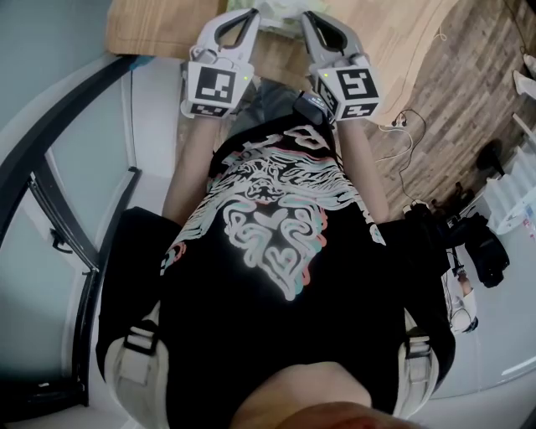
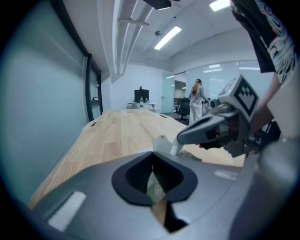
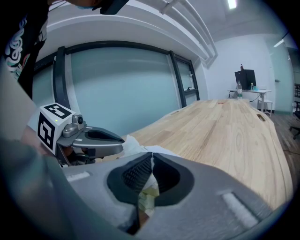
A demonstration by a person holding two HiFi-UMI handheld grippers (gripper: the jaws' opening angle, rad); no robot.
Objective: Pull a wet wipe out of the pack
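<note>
The wet wipe pack [image 1: 280, 10] shows as a pale green-white shape at the top edge of the head view, on the wooden table [image 1: 159, 25]. My left gripper [image 1: 254, 12] and right gripper [image 1: 306, 14] meet over it, tips close together. In the left gripper view the left gripper [image 2: 153, 152] is shut, with pale pack material [image 2: 154, 187] in the gap under its pads. A crumpled white wet wipe [image 2: 161, 143] sticks up at the right gripper's tip. In the right gripper view the right gripper [image 3: 152, 153] is shut, with the wipe [image 3: 127, 144] just behind it.
The long wooden table [image 3: 234, 136] runs away from me beside a glass wall [image 3: 126, 89]. A desk with a monitor [image 2: 141, 96] and a standing person [image 2: 197, 101] are far back. Cables [image 1: 410, 159] lie on the wood floor to my right.
</note>
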